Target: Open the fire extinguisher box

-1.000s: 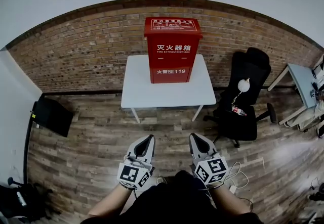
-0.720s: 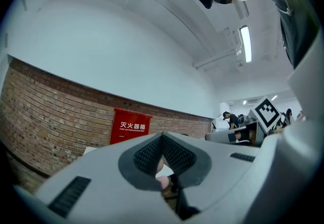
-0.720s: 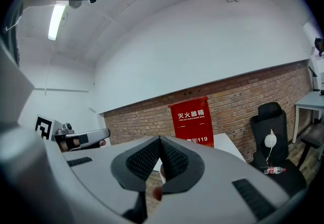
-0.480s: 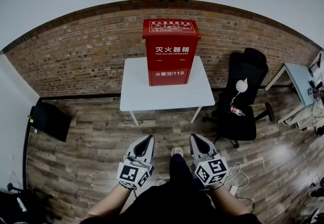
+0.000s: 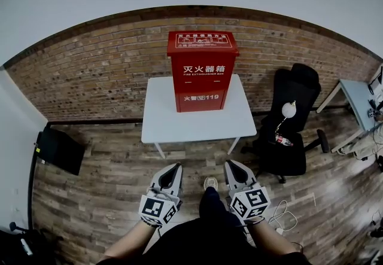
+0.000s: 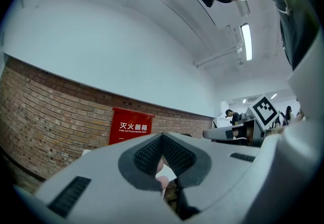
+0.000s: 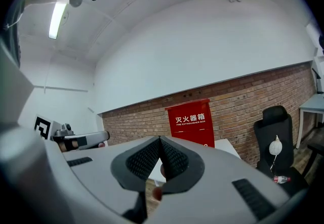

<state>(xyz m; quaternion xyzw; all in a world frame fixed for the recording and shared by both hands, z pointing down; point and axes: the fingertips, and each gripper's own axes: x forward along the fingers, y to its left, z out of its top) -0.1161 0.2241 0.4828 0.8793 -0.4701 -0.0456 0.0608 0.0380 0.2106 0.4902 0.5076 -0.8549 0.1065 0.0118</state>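
A red fire extinguisher box with white lettering stands upright on a white table against a brick wall, its lid down. It also shows in the left gripper view as the box and in the right gripper view as the box. My left gripper and right gripper are held side by side low in the head view, well short of the table. Both point toward the box. Each has its jaws shut with nothing between them.
A black office chair with a white round thing and a bottle on it stands right of the table. A black case lies on the wood floor at the left. A grey desk stands at the far right.
The table and box have come slightly nearer and lower in the head view as I step forward. Both grippers stay shut and keep their pose.
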